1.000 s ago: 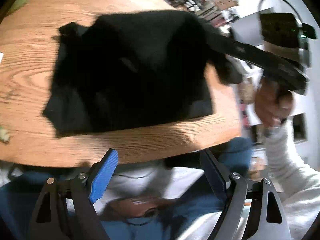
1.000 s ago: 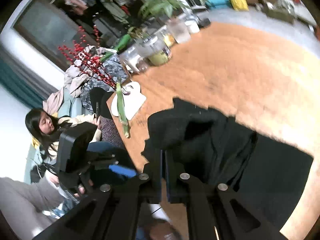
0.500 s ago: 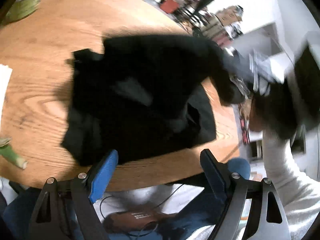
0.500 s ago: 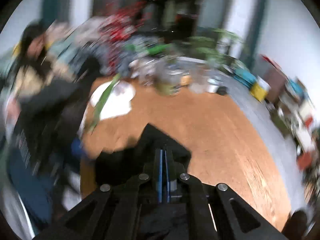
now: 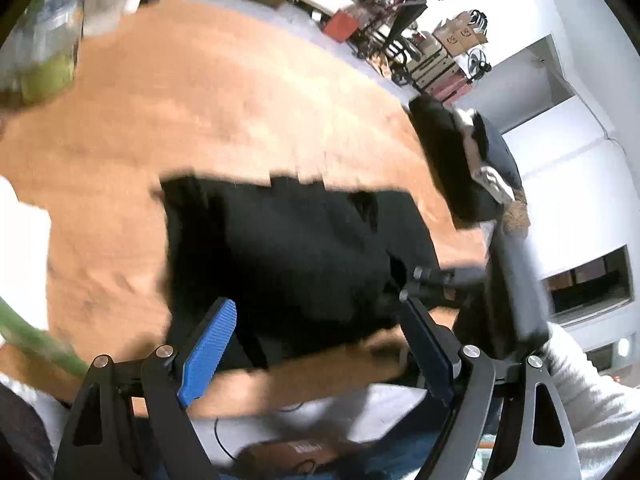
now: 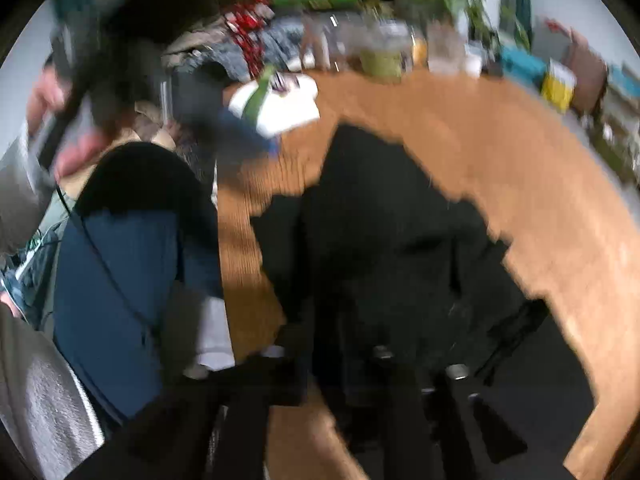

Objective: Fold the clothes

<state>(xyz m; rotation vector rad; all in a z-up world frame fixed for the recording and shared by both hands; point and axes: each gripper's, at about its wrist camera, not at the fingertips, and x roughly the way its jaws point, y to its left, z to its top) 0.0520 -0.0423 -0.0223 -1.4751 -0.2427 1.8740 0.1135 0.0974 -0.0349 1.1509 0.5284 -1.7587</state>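
A black garment [image 5: 288, 248] lies spread on the round wooden table [image 5: 200, 100], close to its near edge. My left gripper [image 5: 320, 344] hangs open above that edge, its blue pad [image 5: 208, 352] over the cloth's near border, with nothing between its fingers. My right gripper [image 5: 416, 280] points down at the garment's right side. In the blurred right wrist view the garment [image 6: 392, 248] fills the middle and the right gripper [image 6: 332, 344] sits low over it. Its jaws are opening, with black cloth under and between them; I see no pinch.
Jars, a plant and a white sheet [image 6: 280, 108] with a green stalk [image 6: 258, 94] stand along the table's [image 6: 500, 140] far and left sides. My blue-trousered lap [image 6: 120, 288] is at the near edge. Another person sits at the left. Shelves and boxes [image 5: 432, 60] lie beyond.
The right gripper carried a fold of the garment over, came down and parted its jaws; the cloth now lies flat. The left gripper stayed open and rose, bringing more of the table into view.
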